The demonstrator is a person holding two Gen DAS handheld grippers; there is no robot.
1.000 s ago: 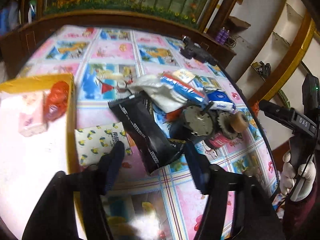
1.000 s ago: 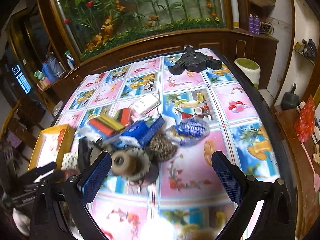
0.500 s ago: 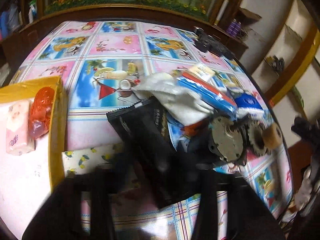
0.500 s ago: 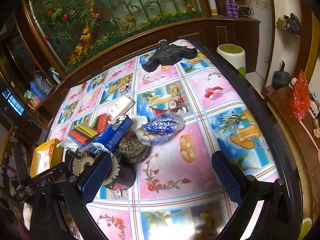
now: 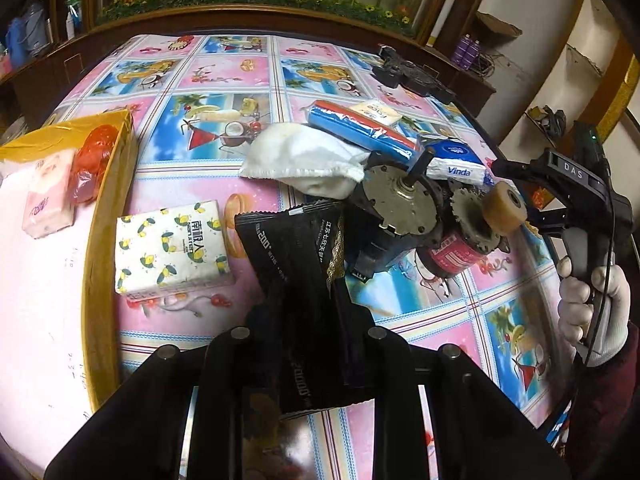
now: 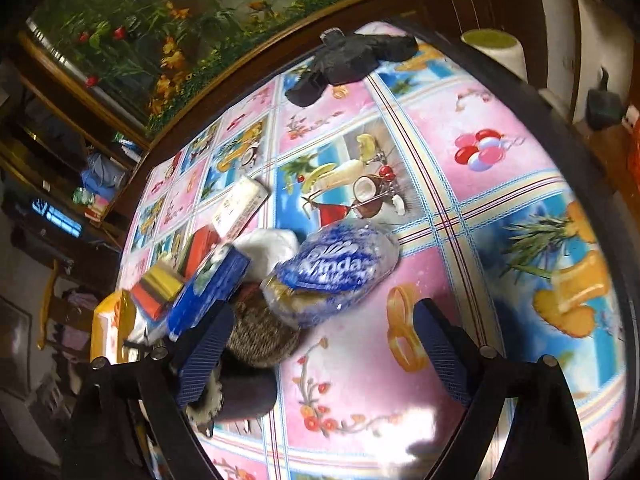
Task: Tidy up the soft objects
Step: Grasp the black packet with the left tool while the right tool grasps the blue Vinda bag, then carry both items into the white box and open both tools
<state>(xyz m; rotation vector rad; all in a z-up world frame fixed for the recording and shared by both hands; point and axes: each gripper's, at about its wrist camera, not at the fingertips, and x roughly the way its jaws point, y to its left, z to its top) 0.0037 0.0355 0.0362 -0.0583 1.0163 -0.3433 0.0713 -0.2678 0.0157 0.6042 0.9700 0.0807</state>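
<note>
Since a second ago my left gripper point(image 5: 308, 312) has clamped the black packet point(image 5: 296, 248) lengthwise — yellow box point(image 5: 108, 184) lies toward the table's left edge; right gripper point(image 6: 320, 344) closing, empty.

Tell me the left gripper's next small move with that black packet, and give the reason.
Probably lift it and carry it toward the yellow box. The left gripper is shut on the black packet, and soft packs, a pink tissue pack among them, already lie in that box.

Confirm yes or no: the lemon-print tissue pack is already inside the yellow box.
No, the lemon-print tissue pack lies on the tablecloth just outside the yellow box.
</note>
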